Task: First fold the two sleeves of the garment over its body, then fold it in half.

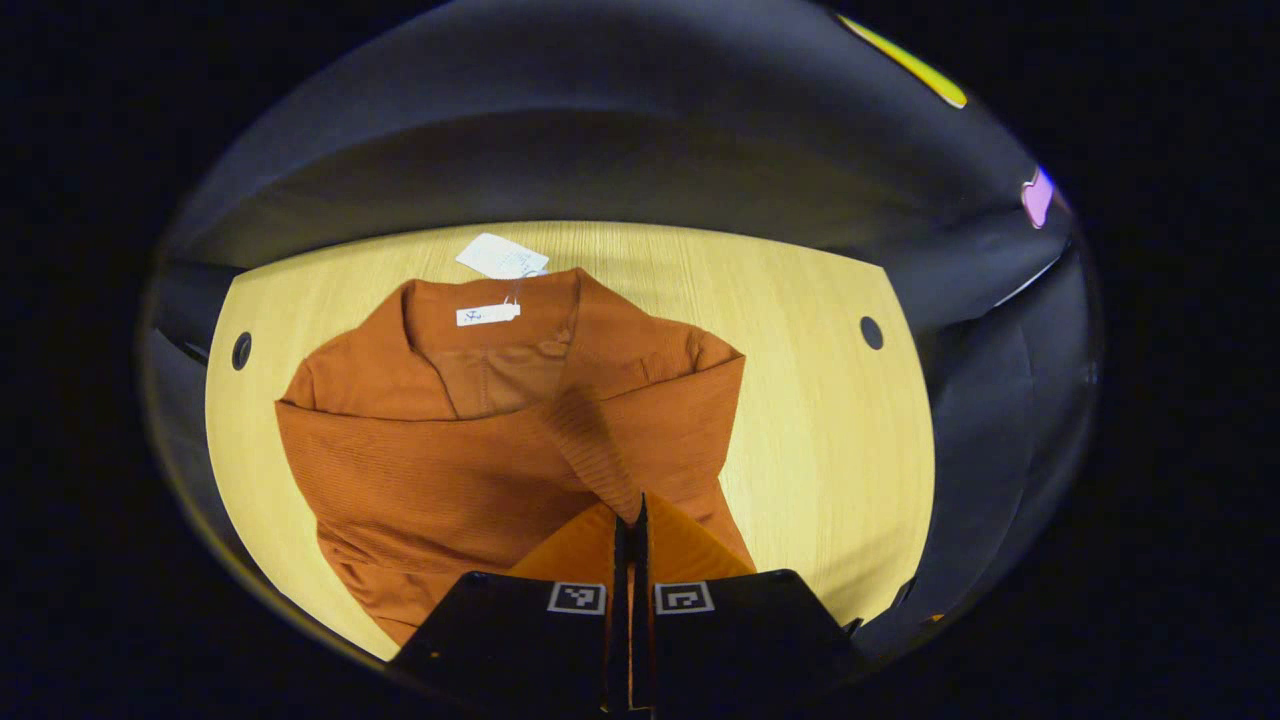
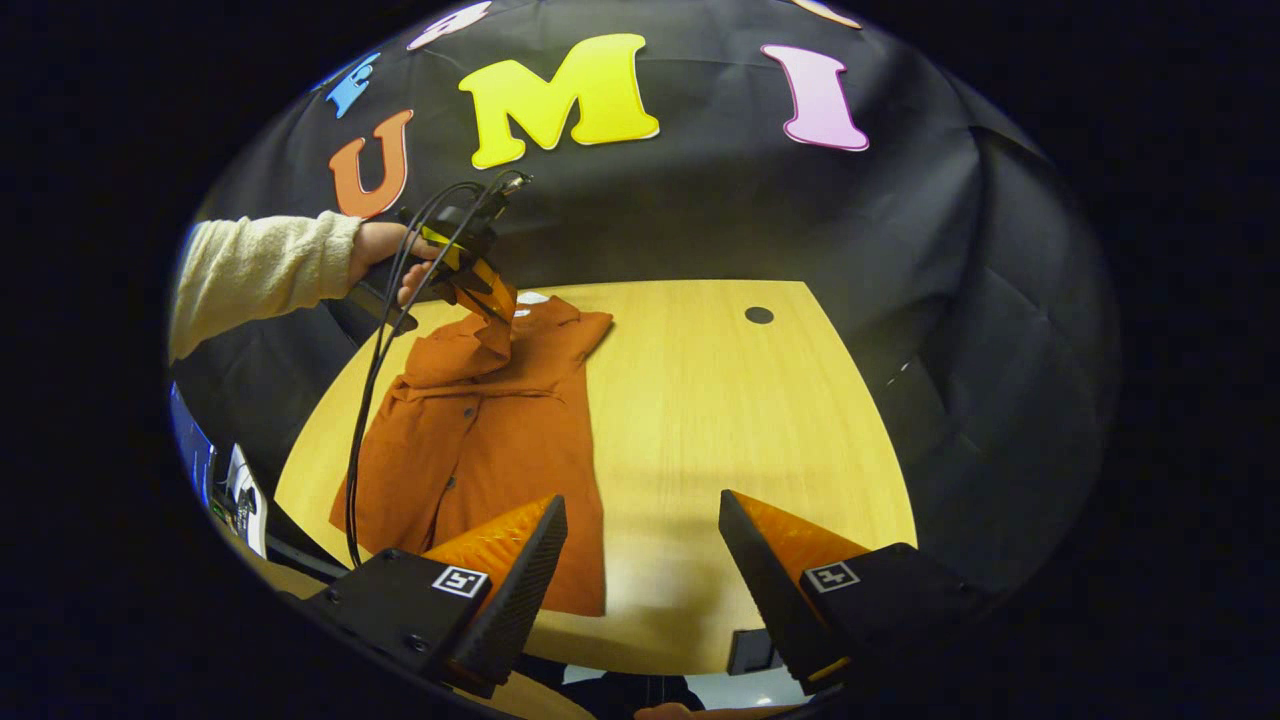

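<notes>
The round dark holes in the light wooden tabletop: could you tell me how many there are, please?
2 round dark holes in the left gripper view: one near the tabletop's left edge, one near its right edge. The garment could hide others.

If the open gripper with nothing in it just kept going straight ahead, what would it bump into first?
Probably the bare wooden table: the right gripper points across it, with the orange shirt off to its left. Beyond that comes the black wall, though depth is hard to judge.

Bare table (image 2: 720, 420) right of garment (image 2: 480, 440)
</notes>
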`<state>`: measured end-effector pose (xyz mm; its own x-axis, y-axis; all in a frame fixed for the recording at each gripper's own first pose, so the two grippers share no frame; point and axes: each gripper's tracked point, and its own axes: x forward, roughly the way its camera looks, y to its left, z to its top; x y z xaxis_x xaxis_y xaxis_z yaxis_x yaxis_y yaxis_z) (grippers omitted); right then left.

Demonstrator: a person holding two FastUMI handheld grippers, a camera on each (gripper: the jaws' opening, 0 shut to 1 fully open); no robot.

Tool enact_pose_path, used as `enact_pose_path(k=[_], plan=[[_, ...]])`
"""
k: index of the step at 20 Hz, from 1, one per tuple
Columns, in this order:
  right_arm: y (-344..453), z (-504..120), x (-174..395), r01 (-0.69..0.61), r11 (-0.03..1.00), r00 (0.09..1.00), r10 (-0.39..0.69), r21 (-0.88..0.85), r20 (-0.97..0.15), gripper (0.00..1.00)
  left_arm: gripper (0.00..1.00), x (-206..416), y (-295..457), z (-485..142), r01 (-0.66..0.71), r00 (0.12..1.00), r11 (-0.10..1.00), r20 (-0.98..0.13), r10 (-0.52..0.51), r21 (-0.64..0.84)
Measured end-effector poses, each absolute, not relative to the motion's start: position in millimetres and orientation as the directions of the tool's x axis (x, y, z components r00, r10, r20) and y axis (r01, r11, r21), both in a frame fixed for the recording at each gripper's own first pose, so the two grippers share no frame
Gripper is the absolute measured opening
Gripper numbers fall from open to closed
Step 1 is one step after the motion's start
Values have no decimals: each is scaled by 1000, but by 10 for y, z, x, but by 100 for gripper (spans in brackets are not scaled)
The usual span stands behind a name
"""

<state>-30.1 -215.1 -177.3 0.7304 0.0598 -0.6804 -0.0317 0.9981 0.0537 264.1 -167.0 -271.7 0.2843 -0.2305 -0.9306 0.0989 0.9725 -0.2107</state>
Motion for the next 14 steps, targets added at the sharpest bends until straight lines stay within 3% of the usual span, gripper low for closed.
enact_pose_path(k=[1, 3, 5, 9, 10, 11, 12, 14], plan=[[-2211, -1782, -322, -34, 998, 727, 55, 45, -684, 99, 4, 2607, -1744, -2800, 80, 263, 972, -936, -236, -222], [-2288, -1822, -349, -28, 999, 724, 45, 37, -689, 94, 5, 2556, -1820, -2919, 46, 237, 973, -944, -229, -225], [-2302, -1841, -375, -23, 999, 719, 50, 48, -693, 99, 12, 2541, -1796, -2989, 11, 239, 978, -949, -206, -209], [-2248, -1907, -362, -36, 997, 703, 71, 64, -708, 95, 78, 2568, -1753, -2873, 2, 281, 980, -941, -190, -197], [-2237, -1918, -355, -42, 997, 701, 72, 60, -709, 98, 87, 2558, -1740, -2831, -3, 290, 981, -939, -186, -195], [-2210, -1914, -338, -47, 997, 702, 76, 60, -708, 99, 91, 2571, -1690, -2807, -17, 306, 982, -936, -172, -186], [-2179, -1911, -330, -53, 996, 702, 84, 65, -708, 99, 86, 2622, -1634, -2762, -24, 342, 984, -927, -157, -176], [-2111, -1902, -302, -68, 995, 703, 95, 66, -705, 99, 87, 2624, -1483, -2725, -28, 379, 988, -916, -131, -153]])
